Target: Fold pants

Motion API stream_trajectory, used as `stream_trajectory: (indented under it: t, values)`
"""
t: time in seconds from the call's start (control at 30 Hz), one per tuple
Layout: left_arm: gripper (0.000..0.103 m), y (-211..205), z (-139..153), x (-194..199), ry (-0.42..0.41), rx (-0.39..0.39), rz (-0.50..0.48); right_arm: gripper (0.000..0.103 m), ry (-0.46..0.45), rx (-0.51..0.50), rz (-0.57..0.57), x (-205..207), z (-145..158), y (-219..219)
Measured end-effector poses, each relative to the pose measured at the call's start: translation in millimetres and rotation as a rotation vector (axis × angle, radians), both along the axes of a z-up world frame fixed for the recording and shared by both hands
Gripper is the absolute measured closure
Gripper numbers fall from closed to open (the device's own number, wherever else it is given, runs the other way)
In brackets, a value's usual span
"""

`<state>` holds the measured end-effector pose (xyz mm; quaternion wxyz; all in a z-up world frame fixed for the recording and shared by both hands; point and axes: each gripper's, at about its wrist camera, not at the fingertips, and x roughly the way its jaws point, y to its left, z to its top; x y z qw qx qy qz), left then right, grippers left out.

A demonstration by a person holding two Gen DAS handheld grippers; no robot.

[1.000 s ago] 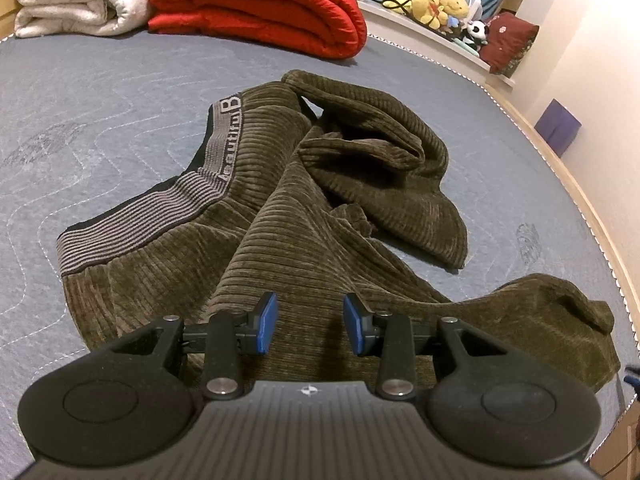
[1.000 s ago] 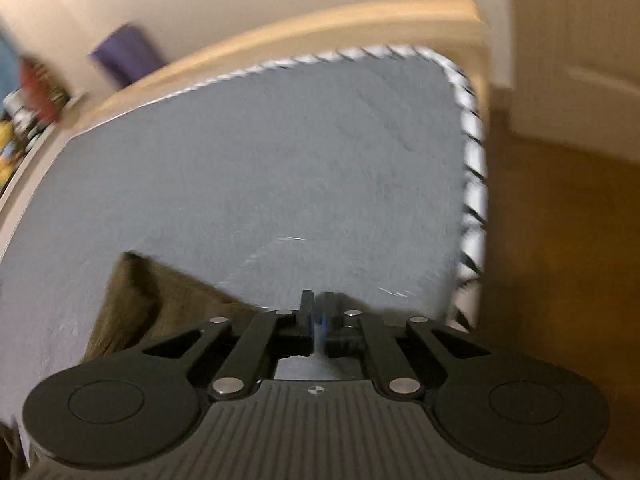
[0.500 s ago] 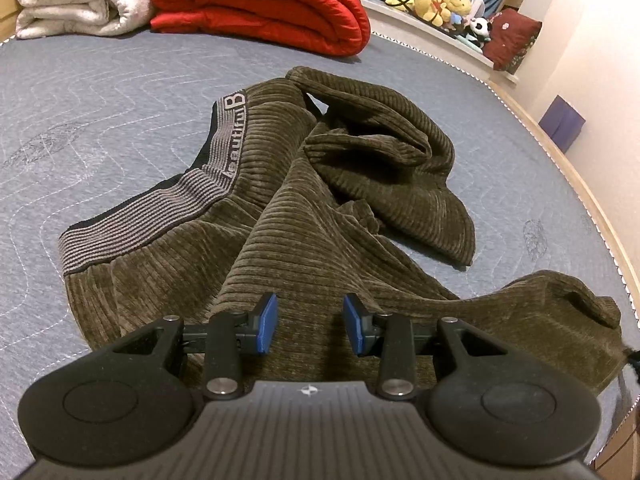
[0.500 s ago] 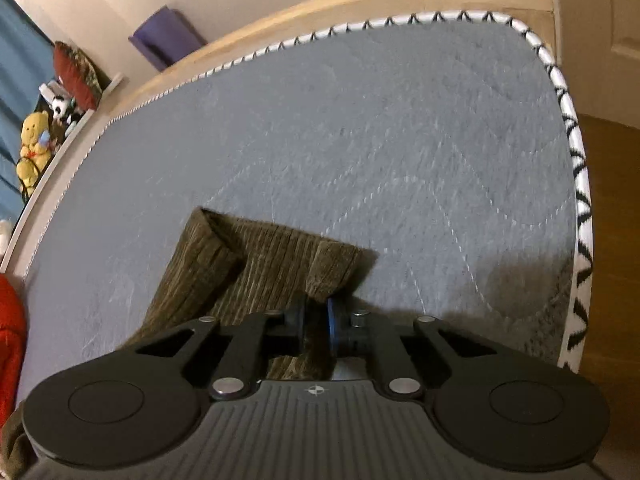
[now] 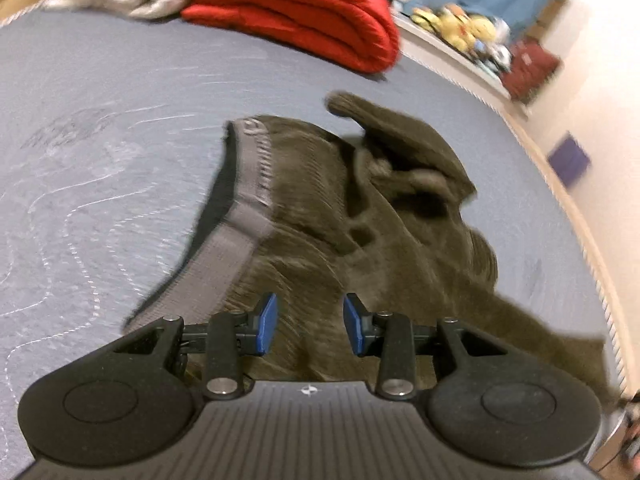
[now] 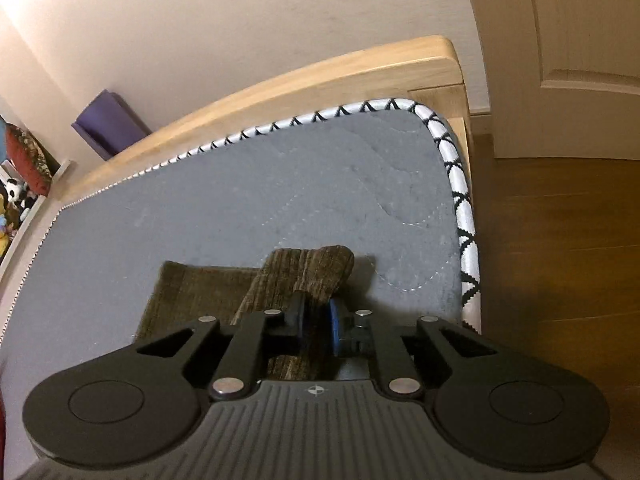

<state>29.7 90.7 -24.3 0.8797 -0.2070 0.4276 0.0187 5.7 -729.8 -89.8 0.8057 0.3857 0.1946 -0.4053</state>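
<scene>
Grey quilted mattress (image 5: 100, 128) fills my left wrist view, with a folded red blanket (image 5: 296, 12) and a pale one at its far end and stuffed toys on a ledge beyond. On it the brown corduroy pants (image 5: 320, 208) lie crumpled. Their grey waistband (image 5: 244, 216) runs away from me on the left of the heap, and one leg trails off toward the lower right edge. My left gripper (image 5: 307, 324) hangs over the seat of the pants with its fingers partly apart and nothing between them; the frame is blurred, so I cannot say how near the cloth they are.

From the right wrist view I see the mattress corner, its wooden bed frame (image 6: 320, 80), a door and a wood floor. The leg's end (image 6: 304, 276) lies just ahead of my right gripper (image 6: 316, 330). Its fingers have just been opening a little and stand narrow, with a bunched ridge of the cuff pinched between them.

By my reading the leg's long axis runs from the right fingers back toward the left ones, so the right hand is the one placed to draw that leg straight.
</scene>
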Motion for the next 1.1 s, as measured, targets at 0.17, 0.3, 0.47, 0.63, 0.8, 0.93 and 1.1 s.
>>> stream_trajectory:
  t: [0.17,0.3,0.47,0.63,0.8,0.93,1.1]
  values:
    - [0.062,71.7,-9.9,17.9,0.089,-0.045,0.088,0.06,-0.005,-0.158,0.081,0.7,30.5,40.1]
    - [0.062,103.0,-31.9,35.9,0.144,-0.033,0.042,0.06,-0.008,-0.264,0.239,15.3,49.0,88.3]
    - [0.062,102.3,-48.4,49.7,0.142,-0.028,-0.073,0.06,-0.029,-0.356,0.711,50.0,54.8,197.2]
    - [0.058,86.2,-51.5,57.0,0.103,-0.03,-0.15,0.06,-0.023,-0.499,1.199,66.4,34.2,340.0]
    - [0.057,79.3,-56.1,64.8,0.105,0.003,-0.173,0.061,-0.006,-0.633,1.581,44.6,11.2,464.6]
    - [0.056,79.7,-59.3,68.9,0.105,-0.013,-0.179,0.061,0.023,-0.748,1.788,24.7,-8.2,528.1]
    - [0.052,80.2,-68.4,75.7,0.128,-0.025,-0.18,0.061,0.033,-0.795,1.937,11.4,-19.6,578.2]
